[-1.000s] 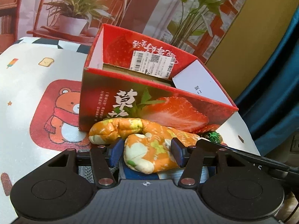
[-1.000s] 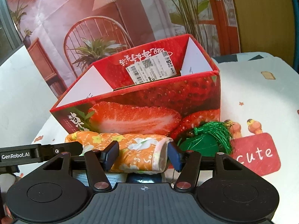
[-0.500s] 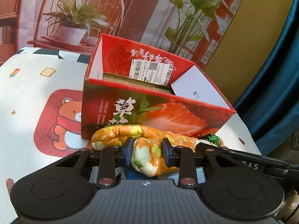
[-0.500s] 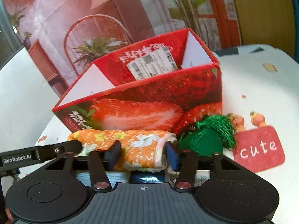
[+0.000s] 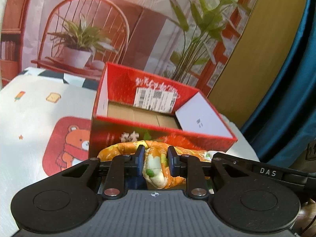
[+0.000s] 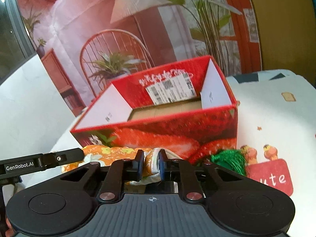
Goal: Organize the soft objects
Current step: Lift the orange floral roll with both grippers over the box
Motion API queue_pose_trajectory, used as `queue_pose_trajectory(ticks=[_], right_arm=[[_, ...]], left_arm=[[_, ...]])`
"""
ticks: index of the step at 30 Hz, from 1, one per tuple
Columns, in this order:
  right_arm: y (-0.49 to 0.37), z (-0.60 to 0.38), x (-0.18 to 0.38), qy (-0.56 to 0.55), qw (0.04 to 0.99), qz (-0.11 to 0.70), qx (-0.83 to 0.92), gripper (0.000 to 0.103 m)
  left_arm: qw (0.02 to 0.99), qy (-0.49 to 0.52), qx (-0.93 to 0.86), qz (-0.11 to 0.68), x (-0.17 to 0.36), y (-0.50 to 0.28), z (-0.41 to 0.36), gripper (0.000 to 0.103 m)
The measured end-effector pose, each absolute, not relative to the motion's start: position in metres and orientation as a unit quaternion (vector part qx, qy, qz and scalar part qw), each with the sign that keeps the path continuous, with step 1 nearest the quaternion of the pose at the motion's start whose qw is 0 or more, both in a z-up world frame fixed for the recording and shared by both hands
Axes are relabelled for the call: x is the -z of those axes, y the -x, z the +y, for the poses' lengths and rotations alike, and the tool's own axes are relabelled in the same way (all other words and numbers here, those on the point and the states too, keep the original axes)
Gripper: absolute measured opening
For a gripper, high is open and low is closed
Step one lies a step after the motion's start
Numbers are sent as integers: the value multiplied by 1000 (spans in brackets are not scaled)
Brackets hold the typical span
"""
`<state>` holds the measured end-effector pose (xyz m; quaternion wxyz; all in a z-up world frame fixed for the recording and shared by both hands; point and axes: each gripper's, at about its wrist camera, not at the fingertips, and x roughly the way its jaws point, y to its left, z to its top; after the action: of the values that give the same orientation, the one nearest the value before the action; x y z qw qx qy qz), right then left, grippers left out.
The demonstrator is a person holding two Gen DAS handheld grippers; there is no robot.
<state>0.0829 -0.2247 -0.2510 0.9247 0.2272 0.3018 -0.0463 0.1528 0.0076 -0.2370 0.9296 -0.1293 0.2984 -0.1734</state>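
1. In front of the red box (image 5: 158,136), both tools angle downward over the table (image 5: 29,106).
2. The left tool (image 5: 154,161) has just been closing; its blue pads now pinch a bunched fold of the padded orange floral cloth (image 5: 156,169).
3. The right tool (image 6: 149,165), jaws nearly together after closing, squeezes the cloth's (image 6: 110,152) white-edged end.
4. The cloth sags, soft and quilted, between the two tools, just before the box's strawberry-printed cardboard wall.
5. A green tassel (image 6: 229,160) lies beside the box (image 6: 177,130), on the cartoon-printed table cover.
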Motion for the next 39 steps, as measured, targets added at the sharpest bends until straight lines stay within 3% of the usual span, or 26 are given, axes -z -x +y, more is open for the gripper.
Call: queue_pose_trajectory(ticks=[28, 39], right_arm=[[-114, -246, 157, -221, 949, 227, -2, 11], [-158, -269, 184, -212, 934, 288, 5, 11]], left_arm=[[946, 139, 190, 224, 156, -177, 5, 26], [932, 96, 197, 289, 175, -233, -12, 26]])
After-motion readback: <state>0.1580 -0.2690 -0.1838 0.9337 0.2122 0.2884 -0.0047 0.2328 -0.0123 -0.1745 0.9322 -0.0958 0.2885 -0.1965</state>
